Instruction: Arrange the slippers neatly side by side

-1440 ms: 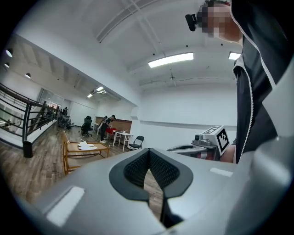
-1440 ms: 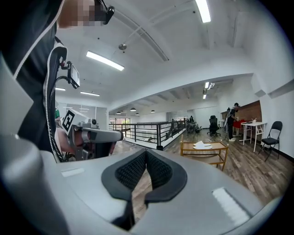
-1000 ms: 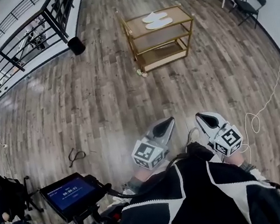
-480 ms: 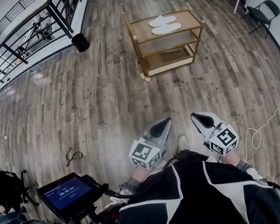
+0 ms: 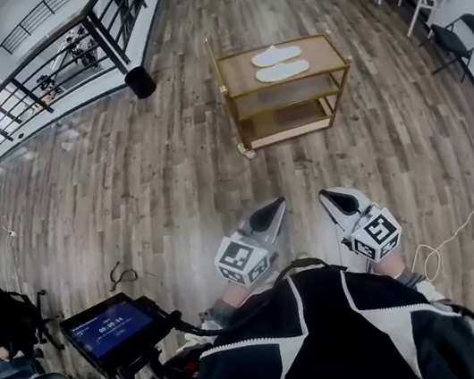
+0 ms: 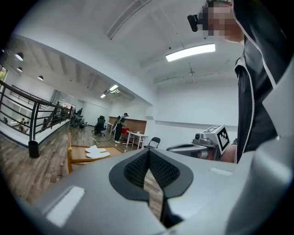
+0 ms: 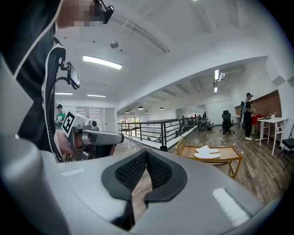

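Observation:
Two white slippers [image 5: 280, 62] lie close together on the top shelf of a gold-framed cart [image 5: 236, 83], far ahead of me. The slippers [image 6: 97, 152] also show small in the left gripper view, and the slippers [image 7: 206, 152] lie right of centre in the right gripper view. My left gripper [image 5: 270, 214] and right gripper [image 5: 335, 202] are held close to my body, well short of the cart. Both are shut, tips together, with nothing between them.
A black bin [image 5: 141, 81] stands by a black railing [image 5: 59, 56] at the back left. White tables and a black chair [image 5: 455, 37] stand at the far right. A white cable [image 5: 458, 208] lies on the wooden floor at right. A screen [image 5: 112, 329] sits by my left side.
The cart and slippers have come nearer and lower in the head view as I moved toward them. Both grippers stayed shut and held the same way in front of me.

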`<state>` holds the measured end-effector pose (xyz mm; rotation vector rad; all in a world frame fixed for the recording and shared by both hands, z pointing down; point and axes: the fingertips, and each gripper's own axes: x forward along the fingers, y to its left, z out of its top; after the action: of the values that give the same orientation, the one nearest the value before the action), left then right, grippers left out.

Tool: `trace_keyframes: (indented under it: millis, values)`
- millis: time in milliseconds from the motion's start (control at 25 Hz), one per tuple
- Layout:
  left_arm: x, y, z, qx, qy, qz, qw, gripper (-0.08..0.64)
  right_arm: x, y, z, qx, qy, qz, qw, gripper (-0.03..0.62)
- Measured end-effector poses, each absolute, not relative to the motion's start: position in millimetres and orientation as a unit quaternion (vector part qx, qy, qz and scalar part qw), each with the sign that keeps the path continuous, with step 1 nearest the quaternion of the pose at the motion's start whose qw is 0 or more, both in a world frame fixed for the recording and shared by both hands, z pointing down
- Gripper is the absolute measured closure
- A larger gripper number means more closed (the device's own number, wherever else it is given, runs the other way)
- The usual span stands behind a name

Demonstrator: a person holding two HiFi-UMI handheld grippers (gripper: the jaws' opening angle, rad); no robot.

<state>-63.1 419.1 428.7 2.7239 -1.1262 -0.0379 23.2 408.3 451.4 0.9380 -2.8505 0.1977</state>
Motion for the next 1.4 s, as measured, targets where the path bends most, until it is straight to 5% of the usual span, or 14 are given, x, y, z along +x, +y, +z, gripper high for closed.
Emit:
trace_keyframes:
  millis: [840,1400]
  values:
    - [-34.8,307.2,438.7,0.929,-0.355,-0.001,0.099,0.543,48.3,305.8,466.2,0.333,-0.937,0.082,0.06,0.583]
    - [-84.8,124.5,431.1,0.955,-0.283,0.014,0.091,0.543,-11.3,137.8,457.4,0.392,-0.914,0.09,0.05,0.583]
